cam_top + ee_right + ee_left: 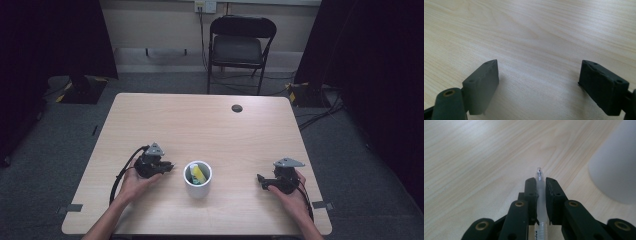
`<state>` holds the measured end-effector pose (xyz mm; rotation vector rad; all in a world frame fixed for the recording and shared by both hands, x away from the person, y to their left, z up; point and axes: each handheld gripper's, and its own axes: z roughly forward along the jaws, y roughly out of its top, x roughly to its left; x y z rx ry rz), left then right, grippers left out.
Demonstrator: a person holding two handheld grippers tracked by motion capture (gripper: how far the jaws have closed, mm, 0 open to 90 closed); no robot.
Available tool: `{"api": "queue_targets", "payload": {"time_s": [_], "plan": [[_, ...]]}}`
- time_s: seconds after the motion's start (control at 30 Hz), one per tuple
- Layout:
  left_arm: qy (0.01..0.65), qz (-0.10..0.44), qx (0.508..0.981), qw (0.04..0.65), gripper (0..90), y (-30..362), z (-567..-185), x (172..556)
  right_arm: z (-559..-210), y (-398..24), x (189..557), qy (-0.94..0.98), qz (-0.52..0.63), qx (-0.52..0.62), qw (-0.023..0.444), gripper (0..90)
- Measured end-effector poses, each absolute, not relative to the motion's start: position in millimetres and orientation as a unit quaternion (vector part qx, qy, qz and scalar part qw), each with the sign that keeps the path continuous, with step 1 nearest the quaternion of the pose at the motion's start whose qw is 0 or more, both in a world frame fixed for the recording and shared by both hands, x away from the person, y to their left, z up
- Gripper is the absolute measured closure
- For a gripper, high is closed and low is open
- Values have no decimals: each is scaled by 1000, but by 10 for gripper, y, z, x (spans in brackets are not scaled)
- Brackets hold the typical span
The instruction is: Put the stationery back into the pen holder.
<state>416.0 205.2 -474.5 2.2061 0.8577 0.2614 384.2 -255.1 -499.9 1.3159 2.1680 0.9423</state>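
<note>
My left gripper [540, 181] is shut on a clear plastic pen [539, 175], whose tip pokes out past the fingertips just above the wooden table [474, 157]. In the high view that left gripper [169, 167] lies in a hand just left of a white cup [198, 180], which holds a yellow item [199, 172] and another pale one. The cup's white wall [616, 170] stands at the right of the left gripper view. My right gripper [259, 180] rests in the other hand, right of the cup. Its jaws stand wide open over bare wood, the right gripper [539, 72] holding nothing.
The table [210, 125] has a round cable hole [237, 108] near its far edge. A black folding chair [240, 47] stands beyond the table. Dark curtains hang at both sides, and cables run on the floor to the right.
</note>
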Motion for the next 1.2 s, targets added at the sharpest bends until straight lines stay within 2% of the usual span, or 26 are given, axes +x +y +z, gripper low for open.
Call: {"api": "queue_targets", "payload": {"time_s": [0.1, 0.53, 1.2], "plan": [[341, 92, 844, 403, 804, 2099, -4707, 4159, -4999, -2550, 3842, 782, 340, 475, 216, 154], [333, 87, 817, 462, 806, 2138, -4498, 4118, -4998, -2546, 3843, 782, 340, 476, 215, 153], [326, 99, 793, 505, 808, 2241, -4336, 4060, -4999, -2540, 3849, 783, 341, 475, 214, 152]]}}
